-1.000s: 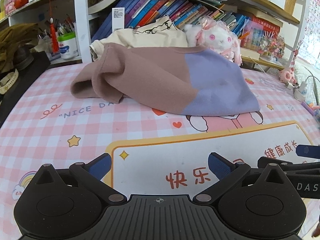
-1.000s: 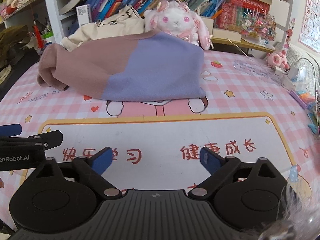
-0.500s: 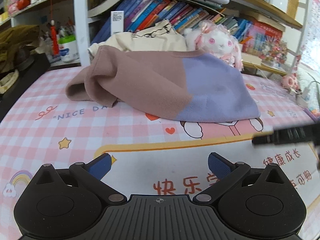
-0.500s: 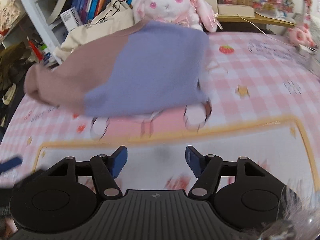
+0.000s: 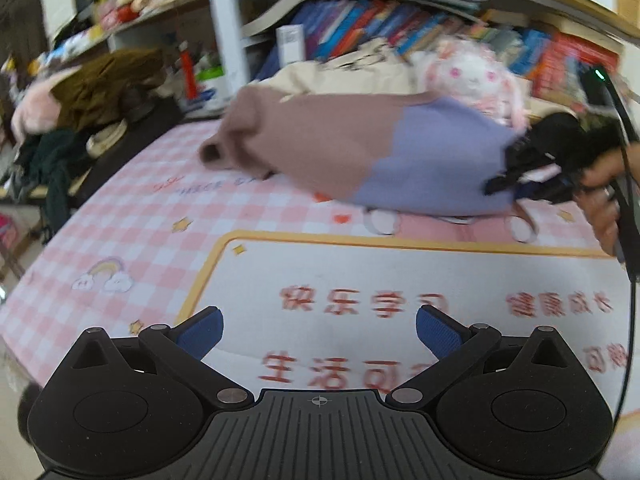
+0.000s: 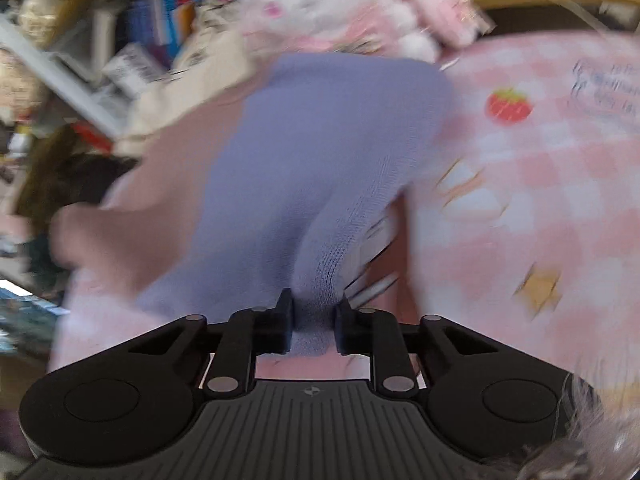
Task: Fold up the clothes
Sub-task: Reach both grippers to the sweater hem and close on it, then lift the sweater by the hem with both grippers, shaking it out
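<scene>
Right gripper (image 6: 313,326) just darted in and clamped the sweater (image 5: 360,152) hem, left gripper (image 5: 319,330) hanging open, so folding's underway.

Looks like a child's room or study corner at home. Crammed bookshelves (image 5: 380,28) behind, a plush rabbit (image 5: 472,76) against the books, a pink checked mat (image 5: 132,236) with rainbow, stars and cartoon lettering over the table, heaped clothes (image 5: 92,92) at the left.
</scene>
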Demonstrator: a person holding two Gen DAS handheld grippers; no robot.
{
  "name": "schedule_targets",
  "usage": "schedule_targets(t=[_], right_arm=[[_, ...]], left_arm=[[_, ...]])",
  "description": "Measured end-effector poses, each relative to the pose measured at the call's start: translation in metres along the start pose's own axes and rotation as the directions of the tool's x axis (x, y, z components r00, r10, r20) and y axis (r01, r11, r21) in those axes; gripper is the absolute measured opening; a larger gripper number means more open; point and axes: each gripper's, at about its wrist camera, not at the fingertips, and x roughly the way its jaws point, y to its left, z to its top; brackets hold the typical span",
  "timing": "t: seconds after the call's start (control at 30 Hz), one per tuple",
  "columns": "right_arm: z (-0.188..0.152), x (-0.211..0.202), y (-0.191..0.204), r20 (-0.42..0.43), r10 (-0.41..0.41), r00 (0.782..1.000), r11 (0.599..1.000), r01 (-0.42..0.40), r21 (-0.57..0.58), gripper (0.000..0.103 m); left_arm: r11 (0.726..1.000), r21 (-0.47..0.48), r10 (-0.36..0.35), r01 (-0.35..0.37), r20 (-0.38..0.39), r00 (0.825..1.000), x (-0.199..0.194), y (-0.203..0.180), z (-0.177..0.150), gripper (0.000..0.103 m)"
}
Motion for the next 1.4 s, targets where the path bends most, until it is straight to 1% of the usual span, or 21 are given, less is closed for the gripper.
schedule_targets(t=[0.03, 0.07, 0.1, 0.23, 0.3, 0.33, 0.4, 0.5, 0.53, 0.63, 0.7, 0.73, 0.83, 0.9, 0.93, 0.97, 1.0, 1.07, 1.23, 1.37, 1.4], right_arm=[[-0.009, -0.009, 0.007, -0.031, 0.072, 0.997, 0.997, -0.072, 0.013, 0.017], [-0.020, -0.015, 0.016, -0.077, 0.157, 0.985, 0.988, -0.157, 0.012, 0.017], [-0.032, -0.021, 0.025, -0.128, 0.234, 0.964, 0.972, -0.236, 0.001, 0.017], [-0.067, -0.026, 0.039, -0.236, 0.296, 0.925, 0.951, -0.309, -0.020, 0.017], [-0.081, -0.029, 0.042, -0.283, 0.308, 0.908, 0.944, -0.330, -0.032, 0.021], [-0.083, -0.034, 0.041, -0.289, 0.304, 0.908, 0.942, -0.331, -0.047, 0.023], [-0.087, -0.044, 0.039, -0.298, 0.297, 0.907, 0.940, -0.333, -0.079, 0.039], [-0.078, -0.067, 0.020, -0.231, 0.268, 0.935, 0.951, -0.295, -0.093, 0.049], [-0.076, -0.075, 0.014, -0.208, 0.258, 0.943, 0.954, -0.282, -0.098, 0.051], [-0.067, -0.079, -0.009, -0.163, 0.174, 0.971, 0.980, -0.187, -0.069, 0.055], [-0.059, -0.079, -0.018, -0.148, 0.116, 0.982, 0.991, -0.125, -0.053, 0.063], [-0.055, -0.078, -0.020, -0.133, 0.074, 0.988, 0.994, -0.084, -0.072, 0.063], [-0.047, -0.081, -0.013, -0.135, 0.131, 0.982, 0.986, -0.144, -0.087, 0.068], [-0.042, -0.084, -0.008, -0.137, 0.169, 0.976, 0.978, -0.184, -0.098, 0.068], [-0.039, -0.085, -0.006, -0.138, 0.189, 0.972, 0.974, -0.203, -0.103, 0.064], [-0.036, -0.086, -0.003, -0.140, 0.208, 0.968, 0.969, -0.223, -0.108, 0.052], [-0.034, -0.087, -0.001, -0.141, 0.226, 0.964, 0.964, -0.243, -0.112, 0.044], [-0.029, -0.090, 0.004, -0.144, 0.264, 0.954, 0.952, -0.282, -0.122, 0.010], [-0.016, -0.096, 0.017, -0.153, 0.356, 0.922, 0.915, -0.377, -0.146, 0.009], [-0.004, -0.124, 0.037, -0.103, 0.482, 0.870, 0.861, -0.493, -0.129, 0.009], [-0.002, -0.132, 0.043, -0.091, 0.513, 0.854, 0.845, -0.520, -0.126, 0.009]], left_arm=[[1.000, 0.024, 0.001, -0.001, 0.017, 1.000, -0.003, -0.007, 0.001, 0.103], [0.999, 0.050, 0.002, -0.004, 0.038, 0.999, -0.006, -0.015, 0.001, 0.103], [0.997, 0.079, 0.003, -0.007, 0.049, 0.999, -0.008, -0.023, 0.002, 0.103], [0.983, 0.183, 0.017, -0.029, 0.068, 0.998, -0.011, -0.047, -0.001, 0.103], [0.975, 0.220, 0.028, -0.044, 0.077, 0.997, -0.011, -0.056, -0.007, 0.103], [0.971, 0.235, 0.033, -0.049, 0.074, 0.997, -0.010, -0.060, -0.009, 0.103], [0.964, 0.261, 0.042, -0.057, 0.061, 0.997, -0.004, -0.067, -0.013, 0.103], [0.955, 0.289, 0.058, -0.070, 0.049, 0.997, 0.006, -0.074, -0.013, 0.103], [0.953, 0.293, 0.063, -0.075, 0.050, 0.997, 0.009, -0.075, -0.012, 0.103], [0.949, 0.303, 0.071, -0.088, 0.066, 0.995, 0.014, -0.080, -0.008, 0.103], [0.943, 0.319, 0.077, -0.096, 0.072, 0.994, 0.014, -0.084, -0.007, 0.102], [0.941, 0.326, 0.075, -0.094, 0.071, 0.995, 0.013, -0.087, -0.006, 0.102], [0.941, 0.333, 0.039, -0.064, 0.082, 0.996, 0.003, -0.091, -0.007, 0.102], [0.938, 0.343, 0.033, -0.057, 0.074, 0.997, 0.002, -0.094, -0.010, 0.102], [0.935, 0.350, 0.035, -0.056, 0.066, 0.997, 0.004, -0.096, -0.013, 0.102], [0.933, 0.355, 0.042, -0.061, 0.062, 0.997, 0.006, -0.097, -0.015, 0.102], [0.931, 0.358, 0.051, -0.069, 0.059, 0.997, 0.009, -0.097, -0.017, 0.102], [0.931, 0.351, 0.088, -0.101, 0.053, 0.995, 0.016, -0.096, -0.018, 0.101], [0.953, 0.239, 0.182, -0.188, 0.046, 0.982, 0.020, -0.078, -0.015, 0.101], [0.952, 0.147, 0.260, -0.270, 0.084, 0.962, 0.017, -0.060, -0.012, 0.095], [0.953, 0.117, 0.271, -0.280, 0.091, 0.958, 0.014, -0.054, -0.012, 0.091]])
